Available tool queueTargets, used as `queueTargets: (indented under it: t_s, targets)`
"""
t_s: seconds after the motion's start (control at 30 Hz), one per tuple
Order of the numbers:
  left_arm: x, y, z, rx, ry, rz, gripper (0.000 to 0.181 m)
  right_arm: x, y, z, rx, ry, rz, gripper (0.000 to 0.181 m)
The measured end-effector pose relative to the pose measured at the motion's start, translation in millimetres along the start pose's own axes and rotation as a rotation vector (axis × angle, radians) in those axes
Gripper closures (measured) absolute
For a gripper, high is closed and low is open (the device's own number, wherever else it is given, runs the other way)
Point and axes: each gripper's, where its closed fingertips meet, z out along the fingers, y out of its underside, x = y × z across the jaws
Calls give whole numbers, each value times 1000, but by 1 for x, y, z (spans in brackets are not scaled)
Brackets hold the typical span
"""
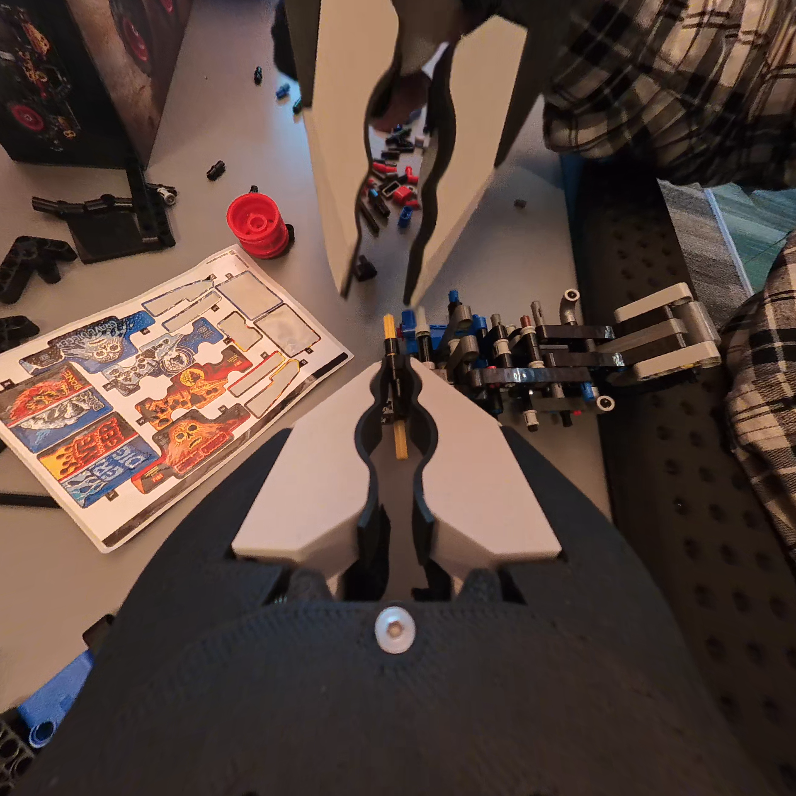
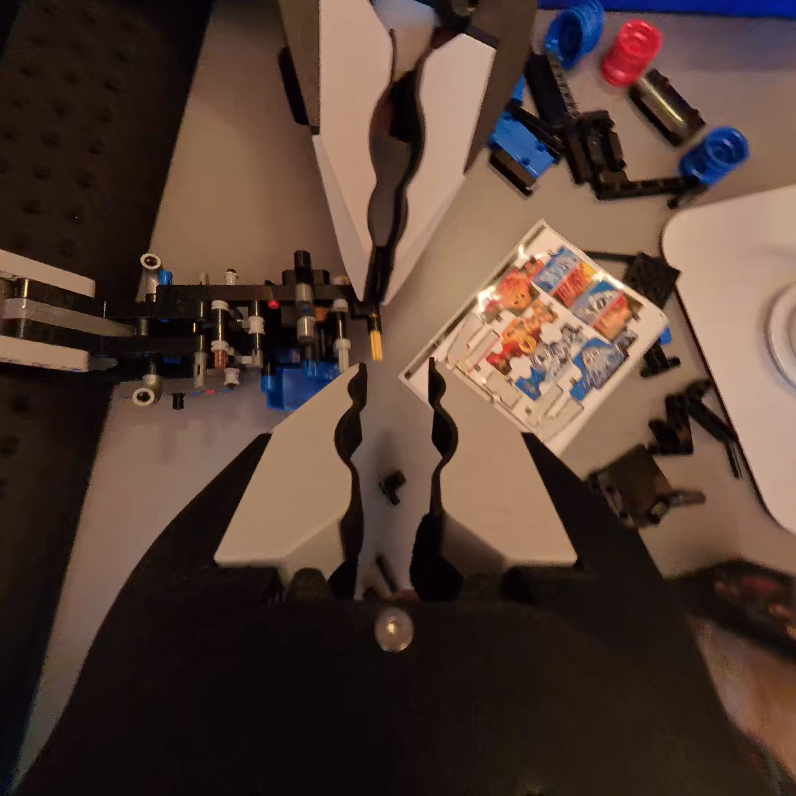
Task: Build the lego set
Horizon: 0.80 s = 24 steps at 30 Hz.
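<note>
My left gripper (image 1: 396,362) is shut on a black connector with a yellow axle (image 1: 400,439) through it. It holds this at the near end of the part-built black, grey and blue lego assembly (image 1: 538,357); I cannot tell whether they touch. My right gripper (image 2: 396,366) is open and empty, with its tips just short of the axle (image 2: 376,344) and the assembly (image 2: 215,327). In the left wrist view the right gripper (image 1: 377,297) comes in from the top. In the right wrist view the left gripper (image 2: 374,297) comes in from above.
A sticker sheet (image 1: 150,387) lies left of the assembly. A red wheel hub (image 1: 258,228), the lego box (image 1: 64,77) and a pile of small parts (image 1: 392,181) sit behind. Blue hubs (image 2: 715,155), a red hub (image 2: 631,51), a white tray (image 2: 732,301) and a loose black pin (image 2: 392,484) show. A black perforated mat (image 1: 689,474) borders the table. The grippers are tip to tip, or close to it. The right tips stand about 8 cm off the loose black pin (image 2: 392,484). It turns up in the left wrist view (image 1: 362,271) as well.
</note>
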Motion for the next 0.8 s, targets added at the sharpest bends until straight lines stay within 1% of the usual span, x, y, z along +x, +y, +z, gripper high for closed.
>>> queueTargets:
  t_s: [0.07,0.17,0.23,0.3,0.4,0.43,0.5,0.67,0.8]
  targets:
    - [0,0,0,0,3,1,177,5,10,-14,2,32,70,156]
    - [0,0,0,0,5,1,177,5,36,-27,-55,74,109,161]
    - [0,0,1,-1,5,2,176,3,53,-26,-99,80,135,160]
    - [0,-1,1,-4,4,2,176,0,69,-17,-166,86,137,159]
    - [0,-1,2,-5,0,1,175,-3,84,-6,-227,90,122,163]
    - [0,-1,2,-5,-2,2,175,-2,81,-5,-198,90,130,166]
    - [1,-1,2,-8,0,6,173,-2,81,-4,-189,86,125,173]
    - [1,-2,5,-12,1,13,170,-5,76,0,-143,65,128,175]
    - [1,-2,5,-13,1,14,171,-8,54,-3,-54,56,162,176]
